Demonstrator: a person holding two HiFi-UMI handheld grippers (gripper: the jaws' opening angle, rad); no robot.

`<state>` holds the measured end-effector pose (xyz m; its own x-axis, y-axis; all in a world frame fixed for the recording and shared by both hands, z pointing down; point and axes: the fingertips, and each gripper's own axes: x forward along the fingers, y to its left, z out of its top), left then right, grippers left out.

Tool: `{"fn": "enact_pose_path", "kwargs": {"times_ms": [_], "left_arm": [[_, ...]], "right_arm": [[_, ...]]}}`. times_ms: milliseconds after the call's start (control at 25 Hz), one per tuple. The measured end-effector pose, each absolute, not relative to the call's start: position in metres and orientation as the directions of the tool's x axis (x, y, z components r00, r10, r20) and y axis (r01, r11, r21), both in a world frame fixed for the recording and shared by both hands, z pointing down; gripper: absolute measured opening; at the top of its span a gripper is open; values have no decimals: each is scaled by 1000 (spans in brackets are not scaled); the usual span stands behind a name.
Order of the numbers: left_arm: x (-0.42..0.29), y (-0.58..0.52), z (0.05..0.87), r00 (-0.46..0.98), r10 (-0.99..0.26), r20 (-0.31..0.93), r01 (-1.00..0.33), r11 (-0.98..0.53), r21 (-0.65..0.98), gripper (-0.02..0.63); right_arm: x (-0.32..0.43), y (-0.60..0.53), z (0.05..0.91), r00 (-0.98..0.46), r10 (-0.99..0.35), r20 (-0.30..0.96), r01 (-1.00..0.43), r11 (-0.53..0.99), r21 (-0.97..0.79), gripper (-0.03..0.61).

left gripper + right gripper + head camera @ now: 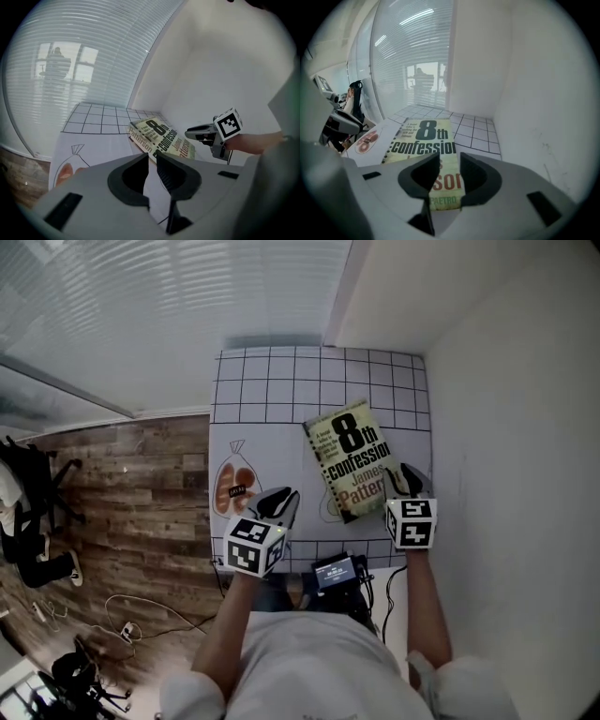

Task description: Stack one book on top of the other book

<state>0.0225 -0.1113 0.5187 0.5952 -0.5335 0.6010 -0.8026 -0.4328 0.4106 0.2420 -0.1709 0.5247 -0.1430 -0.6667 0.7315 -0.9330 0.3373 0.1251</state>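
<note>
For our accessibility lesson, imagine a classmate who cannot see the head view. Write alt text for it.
A book titled 8th Confession lies face up on a white, partly gridded table. The person's right tool is by the book's near right corner and the left tool is off to the book's left. Neither tool holds anything.

book [159, 136], right gripper [190, 133] beside; jaws slightly apart

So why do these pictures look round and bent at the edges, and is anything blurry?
Head view: only mild wide-angle stretch, even light, the book reads sharp. Left gripper view: fisheye circle with black corners, the blinds curving. Right gripper view: same dark corners, the window hazy through backlight, the cover still crisp.
</note>
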Motion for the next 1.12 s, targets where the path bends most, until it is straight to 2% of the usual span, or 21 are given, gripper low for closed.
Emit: {"fn": "enact_pose_path", "kwargs": {"times_ms": [80, 120, 320, 680, 920, 1120], "left_arm": [[17, -111, 511, 590, -554, 588, -806, -445, 389, 44], [15, -111, 506, 595, -559, 577, -802, -457, 384, 37], [13, -111, 466, 642, -606, 470, -766, -530, 363, 16], [-19, -114, 365, 541, -813, 215, -841, -516, 163, 8], [-50, -111, 313, 441, -893, 88, -897, -436, 73, 8], [-61, -111, 300, 408, -911, 65, -912, -404, 64, 8]], "right_arm": [[241, -164, 509, -132, -711, 691, -938, 314, 144, 20], [238, -161, 501, -143, -728, 670, -940, 312, 139, 9], [213, -143, 460, -222, -798, 561, -950, 307, 61, 8], [174, -122, 370, -296, -900, 319, -955, 288, -76, 8], [158, -115, 334, -307, -920, 245, -949, 314, -12, 7], [147, -115, 321, -328, -920, 216, -943, 334, -8, 6]]}}
